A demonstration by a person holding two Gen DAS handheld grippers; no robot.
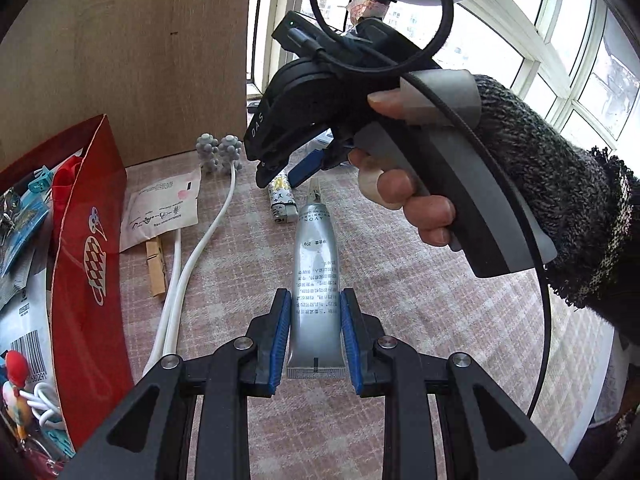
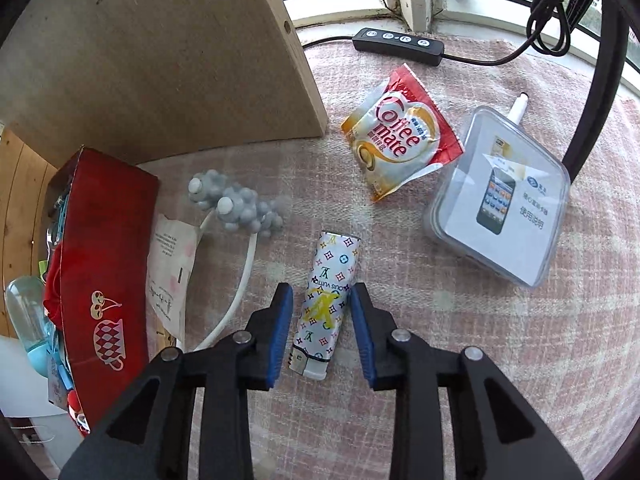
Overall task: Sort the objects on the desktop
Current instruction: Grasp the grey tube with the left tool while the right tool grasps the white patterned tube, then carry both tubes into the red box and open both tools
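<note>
A silver tube lies on the pink checked cloth between the blue pads of my left gripper; the pads touch or nearly touch its sides. A patterned lighter lies on the cloth between the fingers of my right gripper, which is open with gaps on both sides. The lighter also shows in the left wrist view, under the right gripper held by a hand.
A red box with several small items stands at the left. A grey beaded massager with white handle, a paper sachet, a wooden clothespin, a Coffee mate packet, a clear plastic box, a black remote and a wooden panel are around.
</note>
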